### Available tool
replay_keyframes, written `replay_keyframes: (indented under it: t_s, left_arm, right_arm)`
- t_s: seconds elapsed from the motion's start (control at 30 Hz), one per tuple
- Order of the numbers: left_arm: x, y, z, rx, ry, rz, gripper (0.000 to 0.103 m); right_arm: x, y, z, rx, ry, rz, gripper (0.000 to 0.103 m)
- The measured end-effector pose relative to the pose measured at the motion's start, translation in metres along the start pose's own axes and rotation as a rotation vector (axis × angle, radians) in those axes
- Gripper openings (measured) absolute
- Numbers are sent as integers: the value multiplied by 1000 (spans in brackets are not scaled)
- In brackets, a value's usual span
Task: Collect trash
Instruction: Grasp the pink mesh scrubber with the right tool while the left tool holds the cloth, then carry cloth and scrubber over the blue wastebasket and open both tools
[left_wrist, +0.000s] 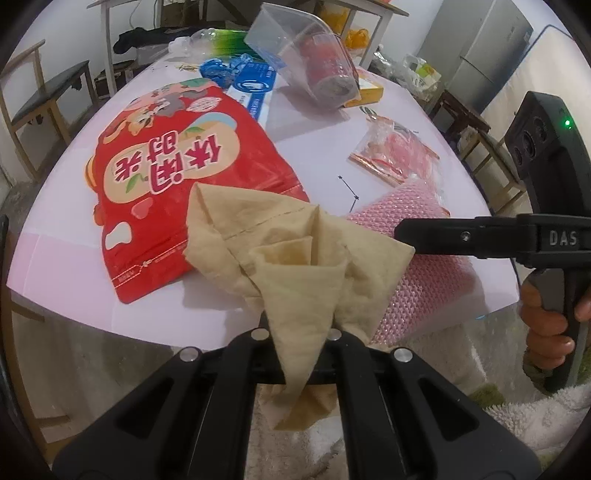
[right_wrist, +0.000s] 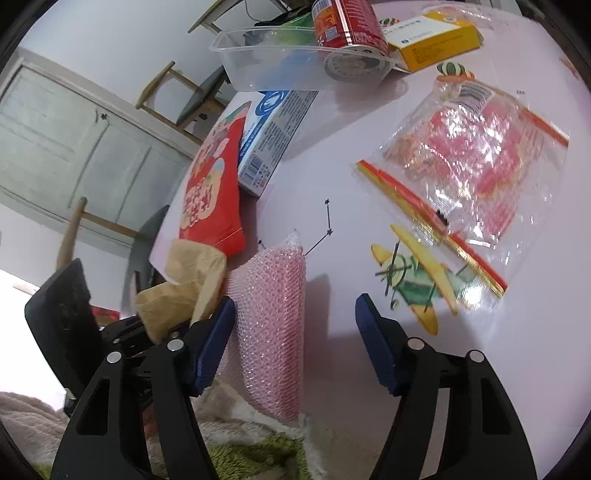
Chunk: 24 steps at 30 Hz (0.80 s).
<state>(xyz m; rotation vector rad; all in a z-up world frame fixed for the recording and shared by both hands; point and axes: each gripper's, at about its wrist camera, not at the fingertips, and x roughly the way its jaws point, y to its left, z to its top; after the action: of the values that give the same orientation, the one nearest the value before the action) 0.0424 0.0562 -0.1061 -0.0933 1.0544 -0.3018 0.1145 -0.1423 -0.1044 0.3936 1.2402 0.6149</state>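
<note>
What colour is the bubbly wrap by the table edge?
The bubble wrap is pink, clearest in the right wrist view.

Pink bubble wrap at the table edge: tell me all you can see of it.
The pink bubble wrap is a folded, translucent pad of small bubbles lying flat on the white table, its near end hanging over the edge. The open right gripper straddles it, pads not pressing. The tan napkin held by the left gripper overlaps it.

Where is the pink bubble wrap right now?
In the right wrist view the pink bubble wrap hangs over the table's near edge, between the right gripper's open jaws, beside the tan napkin.
</note>
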Motion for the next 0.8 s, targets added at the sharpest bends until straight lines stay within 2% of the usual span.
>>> replay_keyframes:
  t_s: [0.07,0.1,0.3,0.43,0.5,0.63,0.73,0.8]
  left_arm:
    - [0,-3,1,9,-1,-5,0]
    - [0,-4,1,11,-3,-8,0]
    - [-21,-5,7,7,-66,-12,0]
    - [-49,-8,18,-7,-141,-65,0]
    - [-64,-19,28,8,-176,-104,0]
    - [-85,-60,54,82,-211,-239,0]
    - [-90,-97,72,157,-209,-338,0]
    - [-85,-138,90,226,-182,-418,0]
  right_arm:
    - [-3,2,-3,4,-6,7,49]
    - [-6,1,-4,7,-9,9,37]
    - [-35,-2,-14,13,-72,-35,33]
    - [-72,-14,-25,33,-145,-57,32]
    - [-96,-23,-34,51,-200,-64,32]
    - [-142,-42,-53,92,-313,-50,32]
    - [-187,-65,-76,144,-440,-73,32]
    - [-214,-83,-93,184,-512,-105,32]
